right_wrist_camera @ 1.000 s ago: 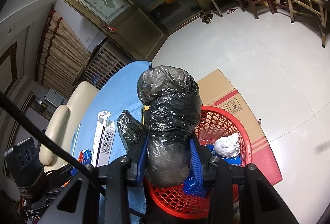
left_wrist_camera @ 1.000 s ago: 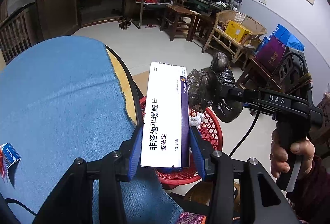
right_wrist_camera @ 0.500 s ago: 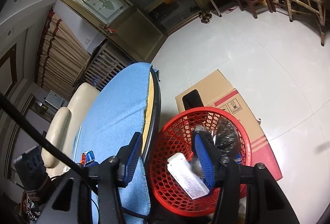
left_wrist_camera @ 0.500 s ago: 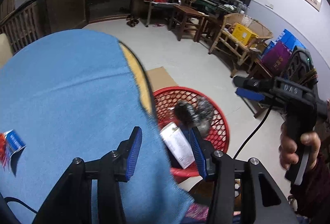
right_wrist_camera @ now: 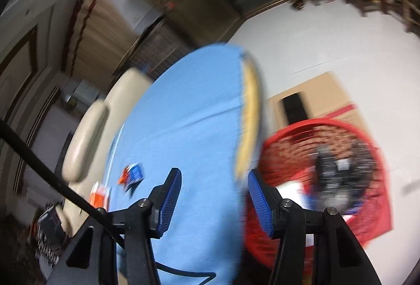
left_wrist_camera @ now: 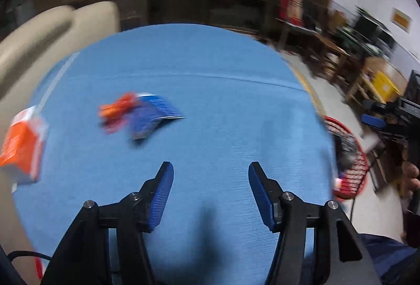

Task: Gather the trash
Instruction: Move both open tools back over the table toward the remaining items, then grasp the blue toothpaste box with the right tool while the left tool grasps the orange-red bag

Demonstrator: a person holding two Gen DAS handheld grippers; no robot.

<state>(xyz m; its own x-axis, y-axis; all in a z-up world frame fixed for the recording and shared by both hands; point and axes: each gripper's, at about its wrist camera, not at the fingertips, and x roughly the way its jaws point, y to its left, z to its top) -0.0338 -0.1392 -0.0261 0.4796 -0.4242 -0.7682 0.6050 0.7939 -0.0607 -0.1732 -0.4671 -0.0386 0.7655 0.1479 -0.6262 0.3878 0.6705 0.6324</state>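
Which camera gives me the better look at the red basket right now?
The right wrist view. It shows most of the red basket beside the table, with dark and white trash inside, though blurred. The left wrist view catches only a sliver of the basket past the table's right edge.

Matt woven blue cloth [left_wrist_camera: 210, 90]; red plastic mesh basket [right_wrist_camera: 367, 206]

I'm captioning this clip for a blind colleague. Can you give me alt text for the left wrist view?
The left gripper, its jaws opening with nothing between them, hovers over a round table's blue cloth. A blurred red-and-blue wrapper lies ahead, with an orange-and-white carton at the left edge. A red basket sits beyond the right edge.
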